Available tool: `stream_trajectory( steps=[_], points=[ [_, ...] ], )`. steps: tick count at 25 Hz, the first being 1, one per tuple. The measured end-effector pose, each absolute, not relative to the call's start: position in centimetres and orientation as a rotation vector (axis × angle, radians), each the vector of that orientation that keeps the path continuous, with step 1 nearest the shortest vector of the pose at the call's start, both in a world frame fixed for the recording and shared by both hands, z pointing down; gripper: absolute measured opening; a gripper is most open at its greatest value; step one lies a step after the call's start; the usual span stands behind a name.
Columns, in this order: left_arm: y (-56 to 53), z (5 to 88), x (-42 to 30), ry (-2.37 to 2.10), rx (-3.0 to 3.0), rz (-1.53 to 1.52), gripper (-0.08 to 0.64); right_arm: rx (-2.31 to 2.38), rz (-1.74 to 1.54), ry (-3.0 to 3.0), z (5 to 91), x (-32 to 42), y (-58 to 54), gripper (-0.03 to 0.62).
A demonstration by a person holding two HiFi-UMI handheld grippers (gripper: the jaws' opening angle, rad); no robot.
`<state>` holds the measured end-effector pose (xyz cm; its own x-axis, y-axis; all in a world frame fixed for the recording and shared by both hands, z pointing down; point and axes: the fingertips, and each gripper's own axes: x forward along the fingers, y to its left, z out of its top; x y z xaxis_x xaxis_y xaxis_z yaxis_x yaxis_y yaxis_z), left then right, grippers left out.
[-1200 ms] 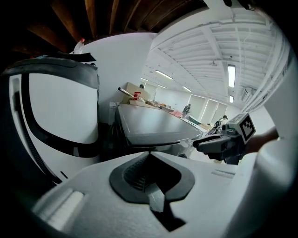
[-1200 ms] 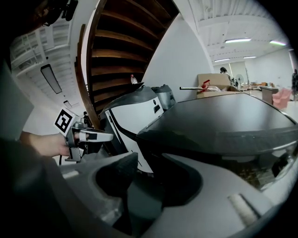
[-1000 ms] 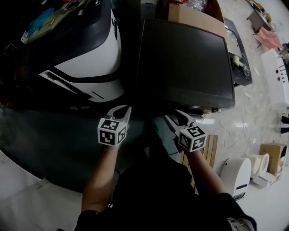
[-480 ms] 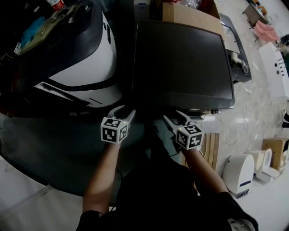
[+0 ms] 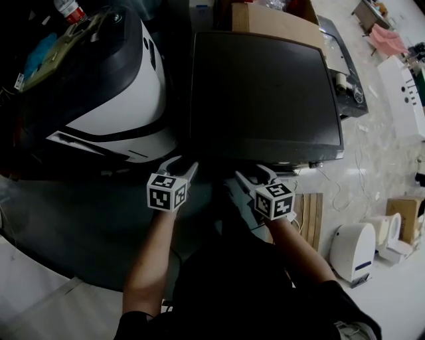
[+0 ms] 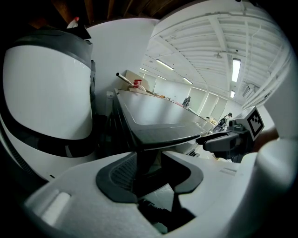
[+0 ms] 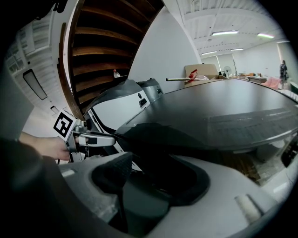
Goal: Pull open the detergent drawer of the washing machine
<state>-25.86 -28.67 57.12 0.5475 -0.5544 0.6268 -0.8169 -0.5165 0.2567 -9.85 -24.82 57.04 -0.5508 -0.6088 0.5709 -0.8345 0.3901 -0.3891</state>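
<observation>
The washing machine [image 5: 265,93] has a dark flat top and fills the middle of the head view. Its front face and detergent drawer are hidden below the top's front edge. My left gripper [image 5: 180,164] hangs just before the machine's front left corner [image 6: 158,135]. Its jaws have just been opening and hold nothing. My right gripper [image 5: 251,171] is a little to the right, under the same front edge. Its jaws have also just been opening, and they are empty. Each gripper shows in the other's view: the right gripper [image 6: 228,142] and the left gripper [image 7: 88,137].
A white and black rounded machine [image 5: 126,99] stands close on the left. A cardboard box [image 5: 272,20] sits behind the dark top. Wooden slats [image 5: 309,212] and a small white appliance [image 5: 348,249] lie on the floor at the right.
Both grippers have crept a little closer to the dark machine's front edge. The left jaws now stand apart, and the right jaws look wider.
</observation>
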Motion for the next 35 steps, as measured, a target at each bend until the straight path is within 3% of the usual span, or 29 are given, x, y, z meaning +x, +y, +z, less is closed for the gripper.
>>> stream_trajectory(
  steps=[20, 23, 35],
  points=[
    [-25.5, 57.1, -26.2, -1.108, 2.230, 0.604, 0.164, 1.153, 0.949, -2.357, 57.2, -9.7, -21.4, 0.209],
    [-25.5, 57.2, -26.3, -1.113, 2.241, 0.616, 0.153, 1.162, 0.885, -2.335, 57.4, -9.0, -21.8, 0.167],
    [-22.9, 57.1, -25.9, -1.073, 2.260, 0.724, 0.146, 1.126, 0.832, -2.336, 57.0, -9.4, -20.5, 0.129]
  ],
)
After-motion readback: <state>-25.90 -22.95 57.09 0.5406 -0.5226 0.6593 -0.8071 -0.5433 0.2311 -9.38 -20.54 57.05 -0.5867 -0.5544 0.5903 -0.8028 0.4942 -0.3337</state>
